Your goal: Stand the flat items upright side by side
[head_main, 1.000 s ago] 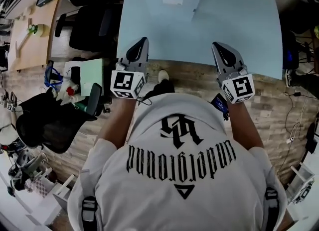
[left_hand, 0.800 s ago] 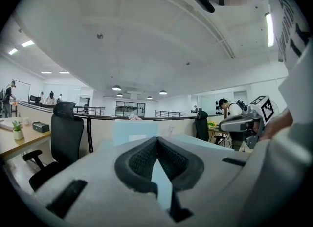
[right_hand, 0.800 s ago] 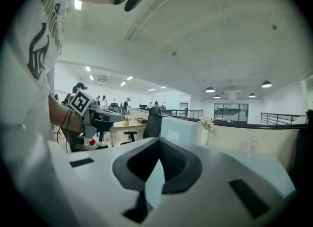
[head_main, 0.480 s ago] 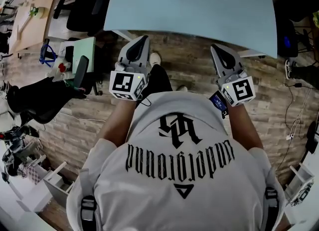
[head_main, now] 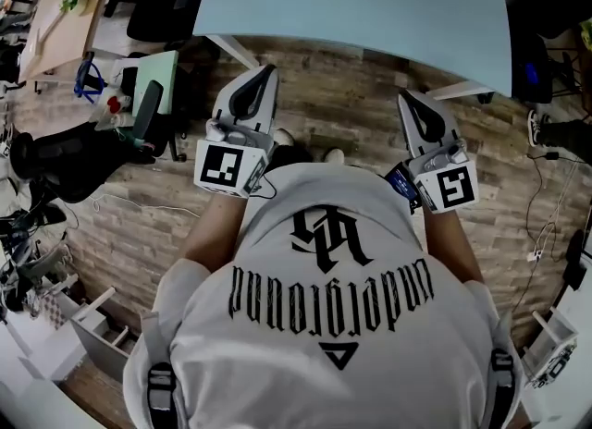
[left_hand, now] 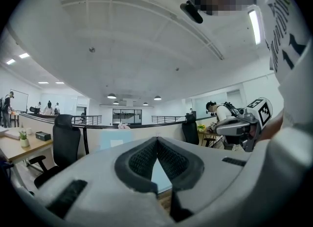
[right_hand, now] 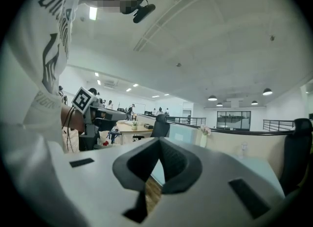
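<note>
Currently left claw [head_main: 267,70] and right claw [head_main: 405,97] are both closed tight on nothing, level over the wood floor [head_main: 338,108], short of the pale counter [head_main: 370,11]. No flat items visible in any view. Risk: approaching with shut claws, they'd shove items across the counter instead of gripping them.
</note>
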Available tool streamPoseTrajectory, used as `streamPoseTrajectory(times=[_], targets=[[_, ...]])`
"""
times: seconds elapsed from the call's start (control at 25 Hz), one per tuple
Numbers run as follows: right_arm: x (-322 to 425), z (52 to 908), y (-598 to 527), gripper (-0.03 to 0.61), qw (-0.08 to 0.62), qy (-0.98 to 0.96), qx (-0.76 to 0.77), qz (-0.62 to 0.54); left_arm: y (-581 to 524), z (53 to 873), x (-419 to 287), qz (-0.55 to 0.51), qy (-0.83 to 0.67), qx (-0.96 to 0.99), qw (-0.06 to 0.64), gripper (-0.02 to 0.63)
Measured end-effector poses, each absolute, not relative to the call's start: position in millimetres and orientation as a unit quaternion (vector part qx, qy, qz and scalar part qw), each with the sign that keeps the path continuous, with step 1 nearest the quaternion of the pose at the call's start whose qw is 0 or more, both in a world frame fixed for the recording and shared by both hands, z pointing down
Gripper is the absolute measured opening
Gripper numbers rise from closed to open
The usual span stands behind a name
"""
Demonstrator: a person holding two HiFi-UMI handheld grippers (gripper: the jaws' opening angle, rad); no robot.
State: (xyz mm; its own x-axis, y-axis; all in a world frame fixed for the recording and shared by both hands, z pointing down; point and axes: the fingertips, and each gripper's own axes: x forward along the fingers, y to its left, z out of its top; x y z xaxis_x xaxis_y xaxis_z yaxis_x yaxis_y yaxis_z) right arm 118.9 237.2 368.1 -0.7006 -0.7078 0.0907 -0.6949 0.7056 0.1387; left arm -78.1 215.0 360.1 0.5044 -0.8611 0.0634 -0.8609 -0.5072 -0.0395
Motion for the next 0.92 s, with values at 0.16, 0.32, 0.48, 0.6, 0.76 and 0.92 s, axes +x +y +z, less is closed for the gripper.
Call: streamPoseTrajectory(times=[0.16, 0.32, 0.48, 0.6, 0.76, 0.92], targets=[[115.3, 364.9, 243.5, 0.005, 0.062, -0.921, 0.383, -0.045, 223.0, 357.2, -89.3, -0.032, 0.505, -0.863, 0.001, -0.002], [112.2, 364.6, 246.8, 0.005, 0.065, -0.921, 0.381, -0.046, 228.6, 357.1, -93.2, -0.032, 0.506, -0.862, 0.002, -0.002], [114.0, 363.1, 248.9, 0.005, 0.062, -0.92, 0.384, -0.045, 233.5, 357.0, -93.2, -0.03, 0.506, -0.862, 0.001, -0.002], [114.4, 363.6, 251.6, 0.005, 0.066, -0.921, 0.382, -0.043, 235.6, 359.8, -89.4, -0.035, 0.503, -0.864, 0.0, -0.002], [118.5, 365.0, 253.6, 0.005, 0.064, -0.922, 0.38, -0.041, 237.1, 360.7, -84.3, -0.037, 0.5, -0.865, 0.001, -0.002], [124.2, 365.1, 256.3, 0.005, 0.06, -0.922, 0.382, -0.033, 240.2, 361.0, -78.6, -0.035, 0.499, -0.866, -0.002, -0.002]])
